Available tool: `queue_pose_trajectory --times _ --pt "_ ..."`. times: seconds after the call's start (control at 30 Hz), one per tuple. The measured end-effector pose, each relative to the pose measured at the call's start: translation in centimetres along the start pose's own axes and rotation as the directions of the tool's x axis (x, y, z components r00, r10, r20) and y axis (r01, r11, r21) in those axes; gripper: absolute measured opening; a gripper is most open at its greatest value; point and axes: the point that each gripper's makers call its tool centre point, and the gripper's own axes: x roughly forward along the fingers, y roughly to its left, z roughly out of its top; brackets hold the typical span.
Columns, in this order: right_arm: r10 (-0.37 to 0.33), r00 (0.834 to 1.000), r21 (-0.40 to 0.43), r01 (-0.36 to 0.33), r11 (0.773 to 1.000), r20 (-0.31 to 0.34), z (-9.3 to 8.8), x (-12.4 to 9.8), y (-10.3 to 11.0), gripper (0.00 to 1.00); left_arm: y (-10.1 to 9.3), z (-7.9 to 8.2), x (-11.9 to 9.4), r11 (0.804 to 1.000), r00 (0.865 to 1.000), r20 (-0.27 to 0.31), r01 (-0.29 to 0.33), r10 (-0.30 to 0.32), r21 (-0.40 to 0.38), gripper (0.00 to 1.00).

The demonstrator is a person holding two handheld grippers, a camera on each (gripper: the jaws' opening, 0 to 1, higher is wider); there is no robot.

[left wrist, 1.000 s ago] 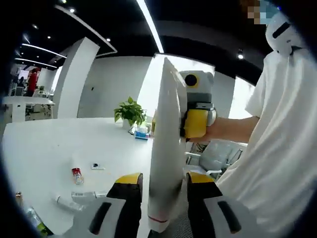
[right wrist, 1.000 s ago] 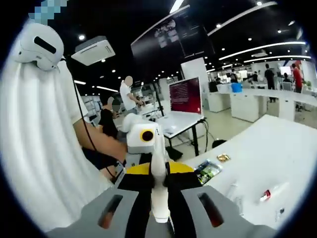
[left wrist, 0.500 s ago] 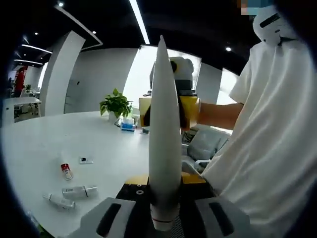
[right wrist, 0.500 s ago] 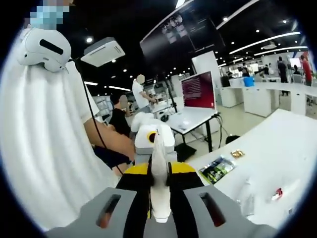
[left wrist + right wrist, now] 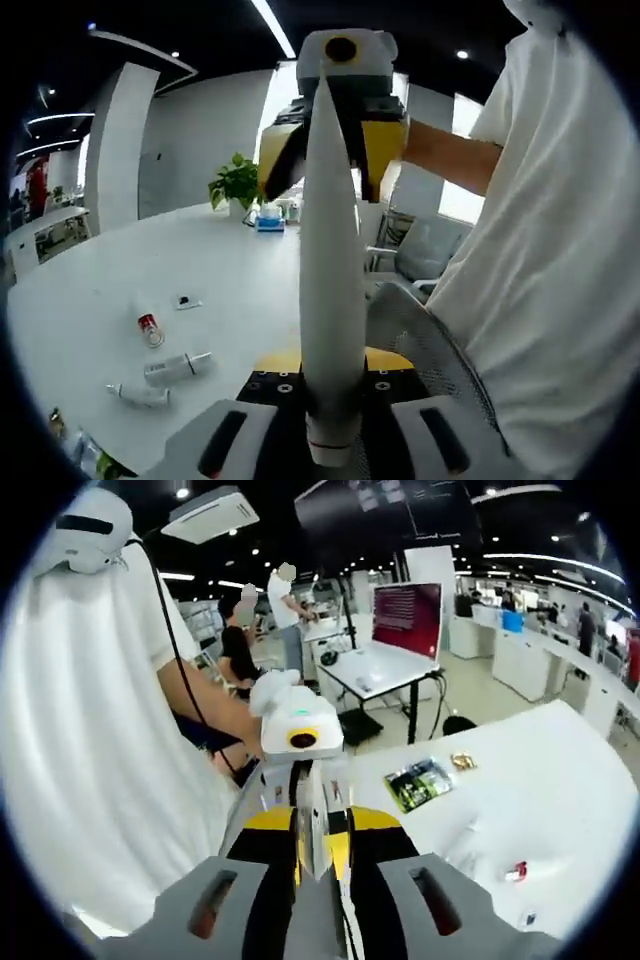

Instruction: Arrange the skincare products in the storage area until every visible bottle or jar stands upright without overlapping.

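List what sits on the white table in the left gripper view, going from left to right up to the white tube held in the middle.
Small tube lying flat → red-capped bottle → clear bottle on its side → small dark-marked piece → potted plant → white tube.

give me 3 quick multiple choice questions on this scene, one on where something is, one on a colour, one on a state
1. Where is the potted plant?
A. at the far end of the white table
B. on the floor
C. in the left claw

2. What colour is the cap of the small bottle lying on the table?
A. blue
B. red
C. black

3. What is the state of the long white tube?
A. lying flat on the table
B. gripped at both ends by the two claws
C. standing alone

Answers:
1. A: the potted plant stands far back on the white table.
2. B: the small bottle has a red cap.
3. B: the left claw holds one end of the long white tube, the right claw the other.
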Motion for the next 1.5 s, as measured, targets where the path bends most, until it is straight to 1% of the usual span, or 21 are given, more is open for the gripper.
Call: queue_pose_trajectory --times 0.03,0.1,0.2,0.27,0.3,0.43,0.57,0.6,0.63,0.7,0.83,1.0,1.07,1.1,1.17,1.23,1.27,1.3,1.33,1.43,1.5 --pt "0.019 0.998 -0.011 -0.019 1.0 -0.053 -0.6 0.3 0.4 0.17 -0.1 -0.1 0.1 1.0 1.0 -0.002 0.001 -0.001 0.002 0.18" --pt "0.018 0.99 -0.031 -0.022 0.999 -0.137 -1.6 0.9 0.6 0.19 -0.2 -0.1 0.2 1.0 1.0 -0.005 0.001 -0.001 0.001 0.18" --pt "0.026 0.969 -0.062 -0.043 0.997 -0.245 -3.2 1.6 0.9 0.2 -0.3 -0.2 0.4 1.0 1.0 -0.011 -0.002 0.002 0.006 0.17" --pt "0.049 0.947 -0.062 -0.072 0.995 -0.318 -4.4 2.4 1.3 0.17 -0.3 -0.4 0.5 1.0 1.0 -0.025 -0.003 0.003 0.014 0.17" --pt "0.037 0.942 -0.085 -0.069 0.994 -0.333 -4.6 2.6 1.1 0.16 -0.4 -0.5 0.5 1.0 1.0 -0.029 -0.002 0.003 0.014 0.18" --pt "0.038 0.924 -0.102 -0.082 0.991 -0.379 -5.1 3.2 1.1 0.13 -0.5 -1.3 0.6 1.0 0.997 -0.075 -0.003 0.004 0.018 0.18" --pt "0.038 0.926 -0.085 -0.075 0.994 -0.375 -5.2 3.3 1.1 0.1 -0.5 -1.6 0.4 1.0 0.998 -0.068 -0.016 0.016 0.002 0.19" --pt "0.004 0.932 -0.149 -0.062 0.987 -0.363 -5.0 3.5 0.6 0.1 0.0 -1.5 0.3 0.999 0.997 -0.058 -0.047 0.047 0.006 0.2" --pt "-0.001 0.934 -0.156 -0.058 0.986 -0.358 -5.0 3.6 0.7 0.09 0.4 -1.6 0.0 0.998 0.996 -0.059 -0.067 0.068 0.021 0.2" --pt "0.0 0.932 -0.149 -0.057 0.987 -0.361 -5.0 3.8 0.8 0.09 0.4 -1.8 -0.1 0.997 0.996 -0.06 -0.071 0.072 0.017 0.21" --pt "0.001 0.916 -0.194 -0.087 0.977 -0.402 -5.1 4.3 0.6 0.08 0.9 -2.2 -0.1 0.992 0.991 -0.044 -0.125 0.125 0.006 0.22" --pt "0.006 0.902 -0.228 -0.116 0.967 -0.432 -5.1 4.7 0.5 0.08 1.2 -2.7 -0.6 0.981 0.981 -0.038 -0.193 0.192 -0.027 0.24" --pt "-0.009 0.891 -0.247 -0.117 0.962 -0.455 -5.1 4.5 0.0 0.08 1.9 -4.2 -1.3 0.968 0.965 -0.093 -0.249 0.245 -0.036 0.25" --pt "-0.023 0.884 -0.258 -0.111 0.96 -0.466 -5.2 4.3 -0.6 0.08 2.3 -4.9 -1.7 0.958 0.954 -0.113 -0.285 0.279 -0.037 0.28" --pt "-0.04 0.879 -0.271 -0.103 0.957 -0.475 -5.2 4.1 -1.4 0.08 2.7 -5.2 -2.2 0.948 0.947 -0.089 -0.315 0.31 -0.041 0.31" --pt "-0.053 0.871 -0.282 -0.1 0.954 -0.488 -5.3 3.6 -2.3 0.08 3.2 -5.7 -3.0 0.931 0.931 -0.086 -0.36 0.355 -0.056 0.33" --pt "-0.065 0.869 -0.291 -0.093 0.952 -0.49 -5.1 3.4 -2.8 0.08 3.7 -6.4 -3.6 0.918 0.914 -0.109 -0.395 0.39 -0.03 0.34" --pt "-0.078 0.869 -0.305 -0.085 0.949 -0.488 -5.0 3.4 -3.2 0.08 4.1 -7.5 -4.2 0.907 0.896 -0.155 -0.421 0.417 0.008 0.34" --pt "-0.089 0.867 -0.315 -0.081 0.946 -0.49 -4.8 3.3 -3.6 0.08 4.3 -8.0 -4.4 0.899 0.882 -0.182 -0.437 0.434 0.025 0.34" --pt "-0.099 0.861 -0.323 -0.079 0.943 -0.5 -4.6 3.1 -4.5 0.08 4.9 -8.2 -4.3 0.887 0.868 -0.186 -0.459 0.46 0.05 0.35" --pt "-0.108 0.857 -0.33 -0.075 0.941 -0.504 -4.5 3.0 -5.3 0.08 5.4 -8.5 -4.1 0.874 0.853 -0.199 -0.485 0.483 0.044 0.38"
